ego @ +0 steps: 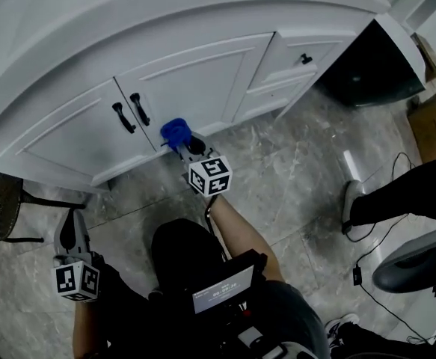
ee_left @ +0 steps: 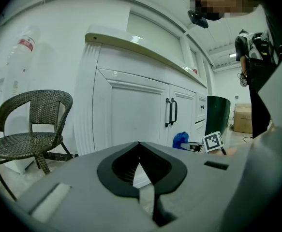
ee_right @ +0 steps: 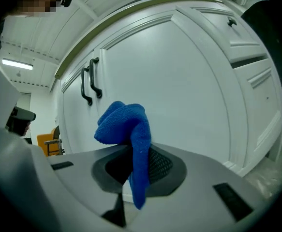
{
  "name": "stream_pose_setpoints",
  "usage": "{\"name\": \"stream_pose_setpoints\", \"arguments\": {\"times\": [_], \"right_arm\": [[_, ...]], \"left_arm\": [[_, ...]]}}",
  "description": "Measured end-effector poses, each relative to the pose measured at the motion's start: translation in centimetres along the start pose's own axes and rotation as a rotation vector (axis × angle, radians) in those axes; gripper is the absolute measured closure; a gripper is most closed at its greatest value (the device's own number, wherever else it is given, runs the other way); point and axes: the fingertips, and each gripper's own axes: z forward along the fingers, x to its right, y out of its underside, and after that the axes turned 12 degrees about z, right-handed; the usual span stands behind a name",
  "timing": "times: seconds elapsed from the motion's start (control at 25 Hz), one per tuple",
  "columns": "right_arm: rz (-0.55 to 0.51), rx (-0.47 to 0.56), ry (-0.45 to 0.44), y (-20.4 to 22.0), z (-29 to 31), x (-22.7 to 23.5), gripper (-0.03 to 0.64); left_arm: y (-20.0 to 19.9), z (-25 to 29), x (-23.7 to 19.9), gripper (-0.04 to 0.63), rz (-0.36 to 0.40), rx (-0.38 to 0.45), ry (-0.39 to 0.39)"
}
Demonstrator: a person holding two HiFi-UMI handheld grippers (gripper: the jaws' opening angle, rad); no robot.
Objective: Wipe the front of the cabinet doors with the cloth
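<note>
Panelled white doors (ego: 195,81) | right hand-held gripper (ego: 183,146) clamps fuzzy cloth (ee_right: 126,124) | left hand-held gripper (ego: 70,232) closed

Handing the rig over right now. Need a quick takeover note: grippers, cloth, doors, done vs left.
Right gripper: shut on the blue terry cloth, held low by the bottom edge of the right-hand white panelled cabinet door. Whether the cloth touches the door cannot be told.
Left gripper: shut, empty, low and off to the left near the dark wicker chair.
Done: cloth gripped and at the doors. No wipe marks show, so the wiped area cannot be told.
Left: wipe both door fronts around the black bar handles, probably working up from this lower edge.
</note>
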Motion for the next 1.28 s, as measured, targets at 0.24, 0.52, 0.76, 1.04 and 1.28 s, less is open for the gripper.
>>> {"name": "stream_pose_setpoints", "arguments": {"times": [0.24, 0.52, 0.76, 1.04, 1.28], "right_arm": [[-0.008, 0.051, 0.140, -3.0, -2.8, 5.9, 0.568], [-0.007, 0.048, 0.271, -5.0, -5.3, 12.4, 0.568], [0.045, 0.096, 0.354, -6.3, -7.4, 16.8, 0.568], [0.106, 0.163, 0.407, -7.3, -9.6, 18.2, 0.568], [0.042, 0.069, 0.201, -4.2, -7.8, 9.9, 0.568]], "left_arm": [[-0.5, 1.0, 1.5, 0.592, -0.001, 0.011, 0.026], [-2.1, 1.9, 3.5, 0.592, 0.018, 0.034, 0.063], [-2.6, 1.8, 4.0, 0.592, 0.039, 0.040, 0.064], [-2.2, 1.2, 3.3, 0.592, 0.027, 0.040, 0.044], [-2.1, 1.1, 3.9, 0.592, 0.012, 0.047, 0.061]]}}
